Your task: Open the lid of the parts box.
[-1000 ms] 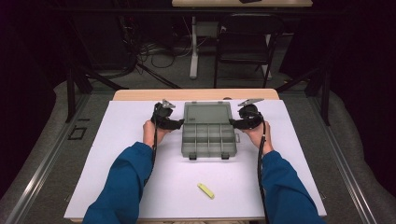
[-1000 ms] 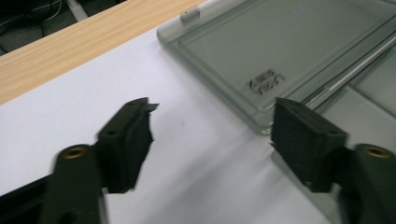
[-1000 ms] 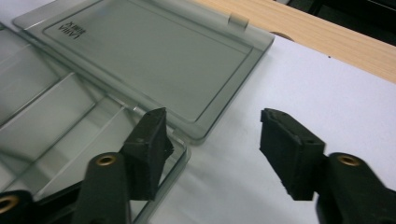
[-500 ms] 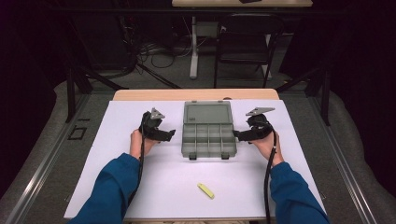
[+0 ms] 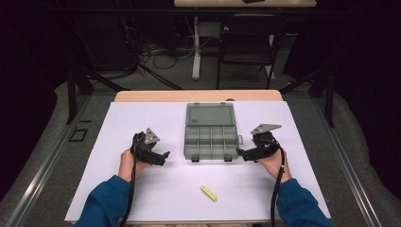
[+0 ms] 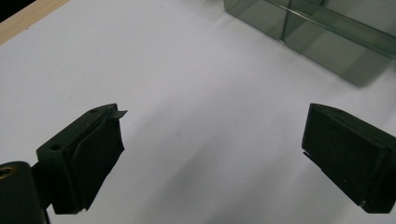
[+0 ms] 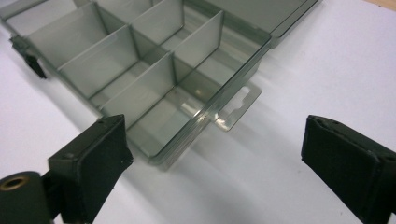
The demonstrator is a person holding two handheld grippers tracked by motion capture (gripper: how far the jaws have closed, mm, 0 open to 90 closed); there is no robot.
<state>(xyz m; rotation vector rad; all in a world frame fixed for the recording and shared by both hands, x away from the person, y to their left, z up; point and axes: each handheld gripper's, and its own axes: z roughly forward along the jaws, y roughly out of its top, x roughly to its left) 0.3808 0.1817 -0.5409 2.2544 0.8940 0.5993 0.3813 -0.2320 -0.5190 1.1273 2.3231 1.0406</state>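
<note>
A clear grey compartment box [image 5: 210, 142] lies open mid-table, its lid [image 5: 210, 115] flat behind it. My left gripper [image 5: 163, 156] rests left of the box's front corner, apart from it. It is open, its jaws just having widened, with bare white sheet between them [image 6: 215, 126]. The box's wall [image 6: 317, 32] shows ahead to the right. My right gripper [image 5: 241, 153] sits by the box's front right corner, open and just widened [image 7: 215, 135]. The box's divided cells [image 7: 140, 70] and hang tab [image 7: 238, 105] lie just ahead, untouched by the pads.
A small yellow piece [image 5: 208, 193] lies on the white sheet [image 5: 142, 123] near the front edge. The wooden table edge [image 5: 198, 96] shows behind the sheet. A chair [image 5: 250, 42] and cables stand on the floor beyond.
Both grippers have drawn back from beside the lid toward the near edge, the left one also swinging outward. Both pairs of jaws have spread wider. The box has stayed put.
</note>
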